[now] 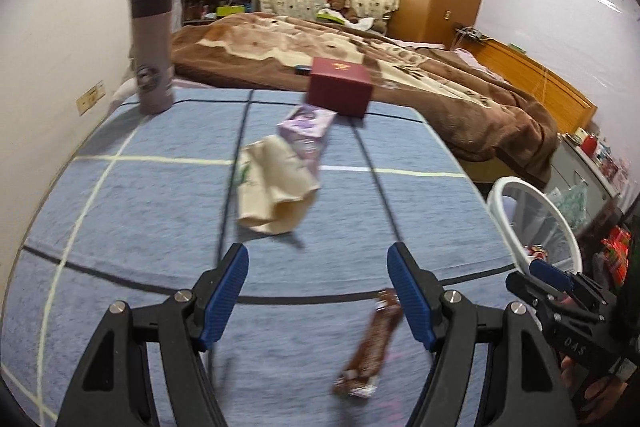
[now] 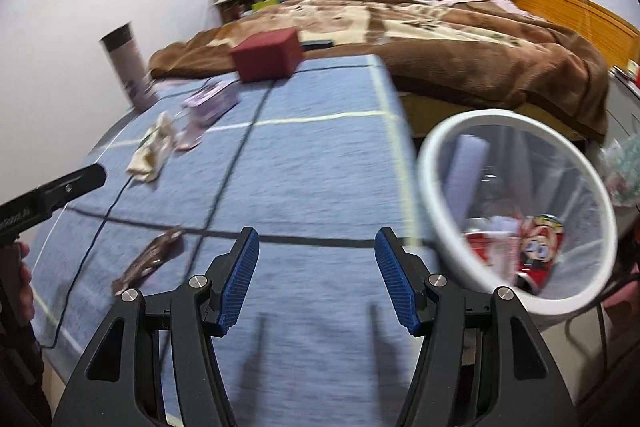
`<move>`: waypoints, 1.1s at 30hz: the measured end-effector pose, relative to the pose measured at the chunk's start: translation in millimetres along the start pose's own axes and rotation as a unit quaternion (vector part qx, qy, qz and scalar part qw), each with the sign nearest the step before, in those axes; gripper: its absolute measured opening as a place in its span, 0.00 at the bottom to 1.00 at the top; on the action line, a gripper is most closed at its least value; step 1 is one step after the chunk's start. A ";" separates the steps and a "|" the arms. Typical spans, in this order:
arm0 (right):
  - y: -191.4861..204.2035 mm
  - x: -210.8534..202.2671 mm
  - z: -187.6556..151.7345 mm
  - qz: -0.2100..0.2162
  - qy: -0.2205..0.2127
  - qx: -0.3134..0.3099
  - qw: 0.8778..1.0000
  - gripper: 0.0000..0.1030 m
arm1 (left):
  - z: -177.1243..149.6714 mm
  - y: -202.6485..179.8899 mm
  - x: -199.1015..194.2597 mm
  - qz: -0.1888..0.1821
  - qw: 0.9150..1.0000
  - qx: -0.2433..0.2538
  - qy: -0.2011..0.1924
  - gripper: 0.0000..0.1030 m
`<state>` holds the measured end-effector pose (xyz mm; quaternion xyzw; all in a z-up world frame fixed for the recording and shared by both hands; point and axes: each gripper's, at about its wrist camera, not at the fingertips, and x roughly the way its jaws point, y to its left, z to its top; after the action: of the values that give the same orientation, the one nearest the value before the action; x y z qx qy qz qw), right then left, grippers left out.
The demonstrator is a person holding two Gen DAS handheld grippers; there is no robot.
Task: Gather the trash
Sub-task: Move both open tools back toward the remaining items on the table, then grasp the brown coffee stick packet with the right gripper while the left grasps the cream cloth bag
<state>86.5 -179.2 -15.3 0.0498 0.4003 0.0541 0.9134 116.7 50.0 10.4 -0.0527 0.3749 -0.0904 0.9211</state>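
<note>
Maroon box (image 1: 340,91) and grey tumbler (image 1: 153,51) stand behind the wrappers (image 1: 276,183).

Motion blur smears the brown snack wrapper (image 1: 367,347), so its print cannot be read. The logo on the grey tumbler (image 1: 153,50) is too blurred to tell. The white bin (image 2: 436,163) has its contents smeared behind mesh. The right gripper (image 1: 556,283) is cut off by the left wrist view's edge.
</note>
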 end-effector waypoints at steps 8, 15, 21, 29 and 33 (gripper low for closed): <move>42.6 11.9 -7.0 0.031 0.023 -0.028 0.999 0.60 | -4.6 36.4 0.6 0.011 1.000 -0.017 0.006 0.72; 72.1 18.3 -15.2 0.059 0.034 -0.041 0.997 0.60 | -1.8 54.5 6.3 0.013 1.000 -0.018 0.008 0.72; 88.0 25.3 -16.4 0.068 0.047 -0.031 0.996 0.60 | 1.6 66.7 11.9 0.008 1.000 -0.023 0.011 0.73; 110.6 34.7 -18.6 0.032 0.064 -0.066 0.995 0.60 | 8.4 69.9 24.5 0.000 1.000 -0.024 0.020 0.73; 117.1 32.7 -22.5 -0.003 0.062 -0.099 0.993 0.60 | 16.0 68.6 33.3 -0.017 0.999 -0.029 0.027 0.73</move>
<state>85.0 -57.8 -38.4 -0.0451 0.4491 0.0935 0.8874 160.0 110.7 -12.2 -0.0831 0.4014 -0.0972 0.9069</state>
